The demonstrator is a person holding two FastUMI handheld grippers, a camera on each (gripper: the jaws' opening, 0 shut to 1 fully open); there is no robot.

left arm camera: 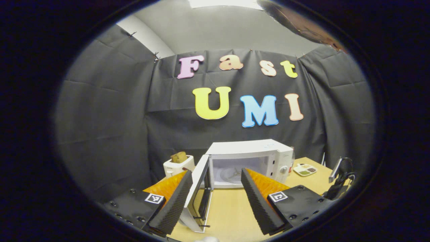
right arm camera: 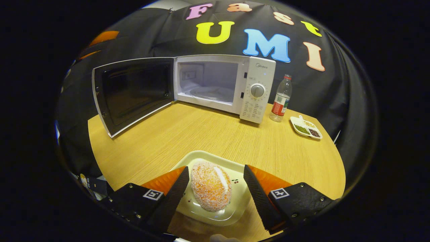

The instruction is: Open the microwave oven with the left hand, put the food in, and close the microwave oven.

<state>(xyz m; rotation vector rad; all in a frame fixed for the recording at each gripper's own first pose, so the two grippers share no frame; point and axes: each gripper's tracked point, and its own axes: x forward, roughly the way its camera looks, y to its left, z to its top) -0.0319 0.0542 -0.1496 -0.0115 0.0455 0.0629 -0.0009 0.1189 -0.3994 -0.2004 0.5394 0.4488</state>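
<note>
The white microwave (right arm camera: 257, 90) stands at the back of the table with its door (right arm camera: 134, 89) swung wide to the left and its cavity (right arm camera: 208, 84) bare. An orange sugar-coated bun (right arm camera: 211, 186) lies on a pale square plate (right arm camera: 237, 196) near the front edge. My right gripper (right arm camera: 215, 168) is open, its fingers on either side of the bun without touching it. In the left gripper view the microwave (left arm camera: 250, 161) is ahead and the edge of its open door (left arm camera: 197, 193) sits just inside the left finger. My left gripper (left arm camera: 216, 172) is open and holds nothing.
A water bottle (right arm camera: 281, 99) and a small sectioned dish (right arm camera: 306, 127) sit right of the microwave. A white toaster (left arm camera: 178, 164) with bread stands to its left. A dark device on a stand (left arm camera: 339, 179) is at the table's right. Bare wooden table (right arm camera: 201, 134) lies between plate and microwave.
</note>
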